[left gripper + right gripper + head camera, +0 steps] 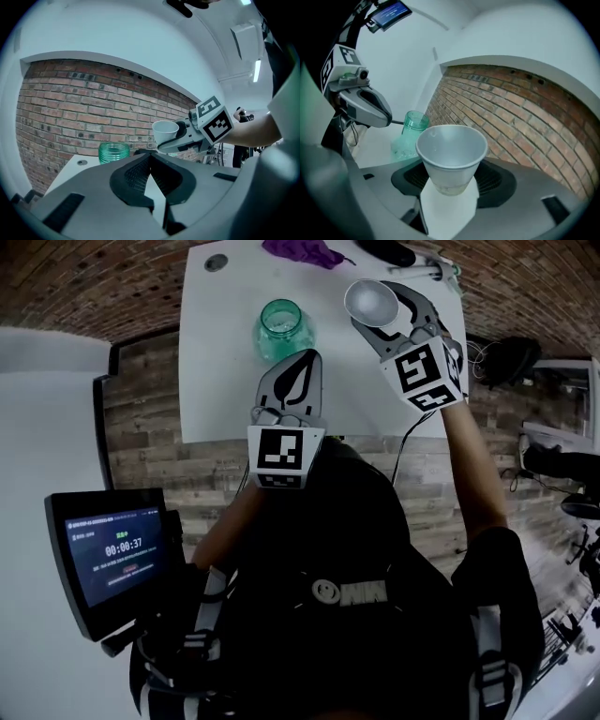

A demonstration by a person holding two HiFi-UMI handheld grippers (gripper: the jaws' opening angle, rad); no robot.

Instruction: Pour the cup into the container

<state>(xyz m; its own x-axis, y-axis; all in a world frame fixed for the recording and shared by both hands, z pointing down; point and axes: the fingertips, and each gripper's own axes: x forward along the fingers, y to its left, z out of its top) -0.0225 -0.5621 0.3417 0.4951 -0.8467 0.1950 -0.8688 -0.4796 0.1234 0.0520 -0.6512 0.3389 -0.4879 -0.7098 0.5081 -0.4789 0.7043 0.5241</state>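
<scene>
The right tongs (382,317) pinch the white paper cup (451,152) low on its wall, upright above the white bench (220,371) toward its far right corner. The cup looks light and crushable, so squeeze gently. The green glass jar (281,327) stands nearby. The left tongs (302,367) are pressed together, empty.

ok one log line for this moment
right gripper: shut on cup | cup: upright, beside jar, not over it | left gripper: shut, empty | jar: open, on table

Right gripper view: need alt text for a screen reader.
A white paper cup stands upright, clamped in the right hand-held gripper. Behind it to the left, a green jar sits on a white table, before a brick wall.
</scene>
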